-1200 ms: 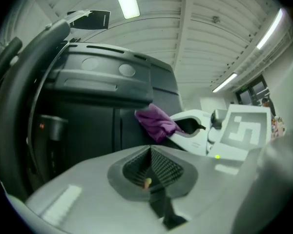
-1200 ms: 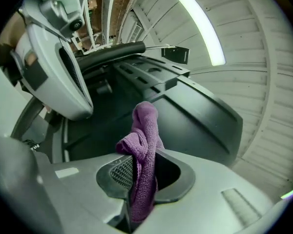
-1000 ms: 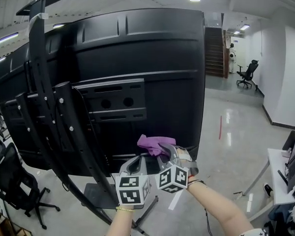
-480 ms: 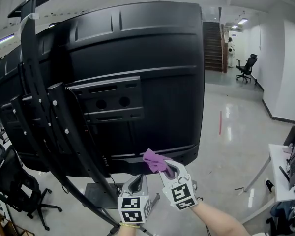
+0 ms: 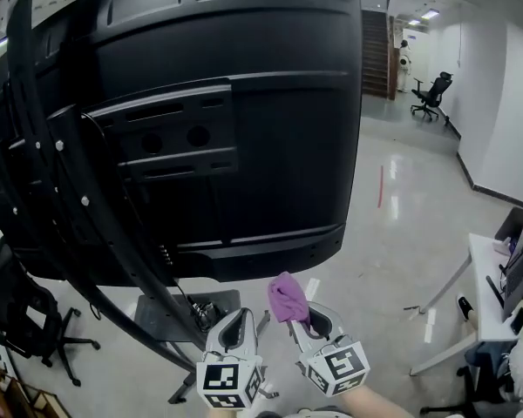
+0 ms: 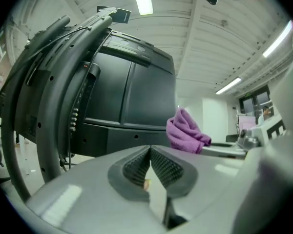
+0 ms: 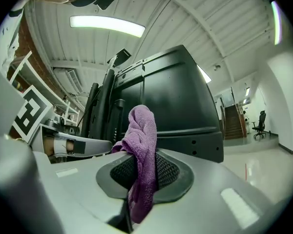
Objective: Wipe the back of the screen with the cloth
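Observation:
The big black back of the screen (image 5: 244,103) fills the upper head view, mounted on a black stand (image 5: 61,198). My right gripper (image 5: 301,320) is shut on a purple cloth (image 5: 287,296) that sticks up from its jaws, below the screen's lower edge and apart from it. In the right gripper view the cloth (image 7: 142,145) hangs between the jaws with the screen (image 7: 176,111) behind. My left gripper (image 5: 235,327) is beside the right one, shut with nothing held (image 6: 149,167). The cloth (image 6: 184,130) shows to its right.
The stand's base plate (image 5: 170,316) and cables lie on the glossy floor below the screen. A black office chair (image 5: 17,320) is at the left, a white desk (image 5: 497,286) at the right. Another chair (image 5: 431,94) and stairs (image 5: 375,50) stand far back.
Both grippers have dropped down and away from the screen, the cloth leaving its lower edge. The view has come closer to the screen.

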A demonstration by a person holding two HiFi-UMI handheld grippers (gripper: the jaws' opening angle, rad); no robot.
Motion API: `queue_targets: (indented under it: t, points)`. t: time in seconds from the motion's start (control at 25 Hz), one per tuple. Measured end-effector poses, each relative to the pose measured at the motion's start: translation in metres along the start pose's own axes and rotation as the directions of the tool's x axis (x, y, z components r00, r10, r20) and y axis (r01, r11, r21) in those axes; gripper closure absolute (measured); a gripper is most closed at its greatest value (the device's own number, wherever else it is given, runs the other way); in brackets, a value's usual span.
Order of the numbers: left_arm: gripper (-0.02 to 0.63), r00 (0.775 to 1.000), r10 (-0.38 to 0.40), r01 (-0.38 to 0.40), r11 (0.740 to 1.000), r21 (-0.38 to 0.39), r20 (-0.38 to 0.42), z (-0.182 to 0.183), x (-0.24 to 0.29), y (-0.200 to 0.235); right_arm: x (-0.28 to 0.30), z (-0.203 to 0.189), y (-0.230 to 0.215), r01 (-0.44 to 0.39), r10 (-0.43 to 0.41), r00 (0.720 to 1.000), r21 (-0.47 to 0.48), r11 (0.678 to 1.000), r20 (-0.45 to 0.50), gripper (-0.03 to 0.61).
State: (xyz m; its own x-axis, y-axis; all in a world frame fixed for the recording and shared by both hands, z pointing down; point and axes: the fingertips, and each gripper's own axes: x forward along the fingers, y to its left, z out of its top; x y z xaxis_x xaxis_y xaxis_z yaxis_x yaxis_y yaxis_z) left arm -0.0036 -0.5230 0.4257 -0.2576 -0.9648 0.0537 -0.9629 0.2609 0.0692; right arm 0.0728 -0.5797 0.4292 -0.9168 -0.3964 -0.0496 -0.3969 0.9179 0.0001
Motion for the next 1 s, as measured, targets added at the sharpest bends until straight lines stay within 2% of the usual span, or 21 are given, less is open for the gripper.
queue_targets:
  t: [0.24,0.4,1.0]
  points:
    - [0.606,0.999,-0.018,0.017,1.000,-0.016,-0.049,-0.019,0.002,-0.005,-0.008,-0.009,0.000,-0.003,0.003,0.999,0.010,1.000,-0.033,0.523]
    - [0.606,0.999,-0.012,0.011,1.000,-0.026,-0.041,-0.013,0.001,-0.002,-0.006,-0.009,0.001,0.003,-0.002,0.999,0.014,1.000,-0.032,0.523]
    - [0.606,0.999,0.003,-0.002,1.000,0.012,-0.048,-0.007,-0.003,0.004,0.000,0.000,0.007,0.006,-0.006,1.000,0.014,1.000,-0.005,0.523]
